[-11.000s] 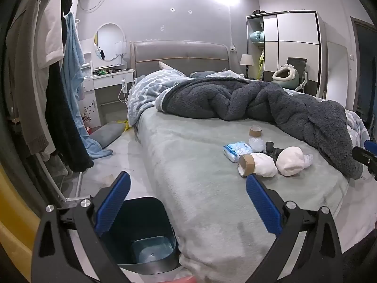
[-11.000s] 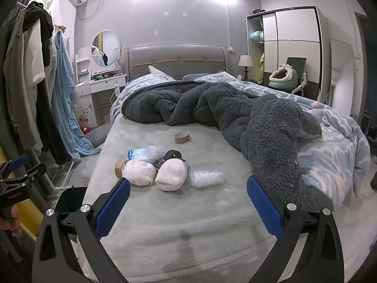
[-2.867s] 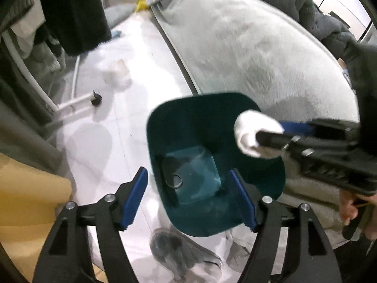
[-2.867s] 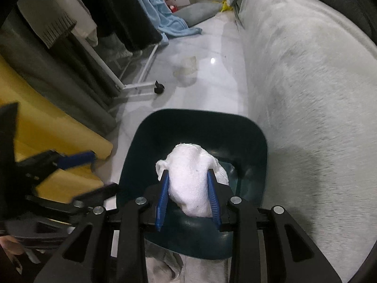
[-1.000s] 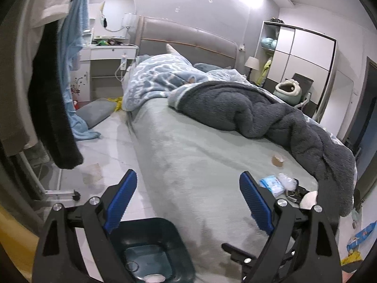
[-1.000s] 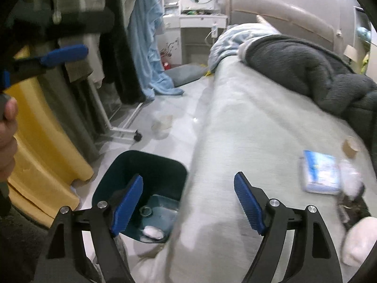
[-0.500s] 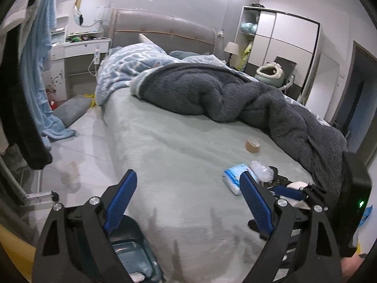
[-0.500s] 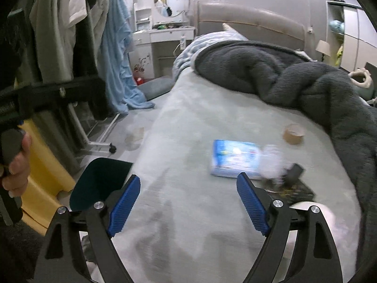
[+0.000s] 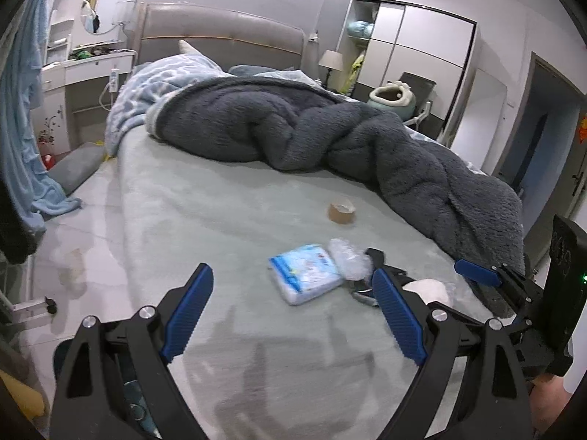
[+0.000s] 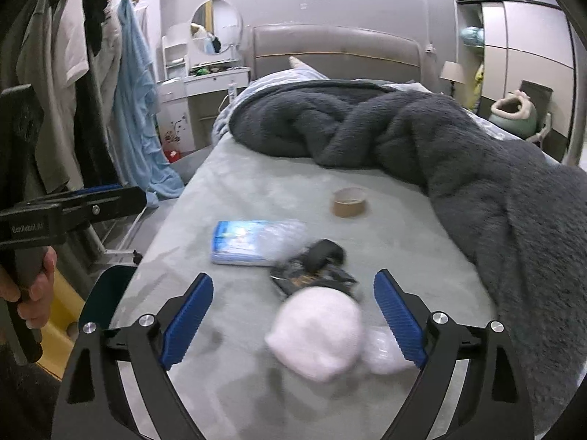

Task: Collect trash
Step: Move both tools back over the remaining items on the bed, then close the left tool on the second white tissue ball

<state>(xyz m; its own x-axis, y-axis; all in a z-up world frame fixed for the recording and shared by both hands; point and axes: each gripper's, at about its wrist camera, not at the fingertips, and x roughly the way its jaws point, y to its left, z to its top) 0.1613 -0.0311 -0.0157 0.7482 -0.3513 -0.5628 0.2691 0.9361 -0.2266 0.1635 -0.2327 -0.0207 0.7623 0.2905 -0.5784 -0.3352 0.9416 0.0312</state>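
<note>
Both claws have swung from the bin back over the bed. The right claw (image 10: 293,326) is opening, empty; the white wad (image 10: 317,333) lies just ahead between its fingers. The left claw (image 9: 293,326), spread and empty, is farther away.

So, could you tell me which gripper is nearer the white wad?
Right. The right gripper is opening, with the wad between its fingers, untouched; the left gripper hangs further left, its finger partly covering it.
</note>
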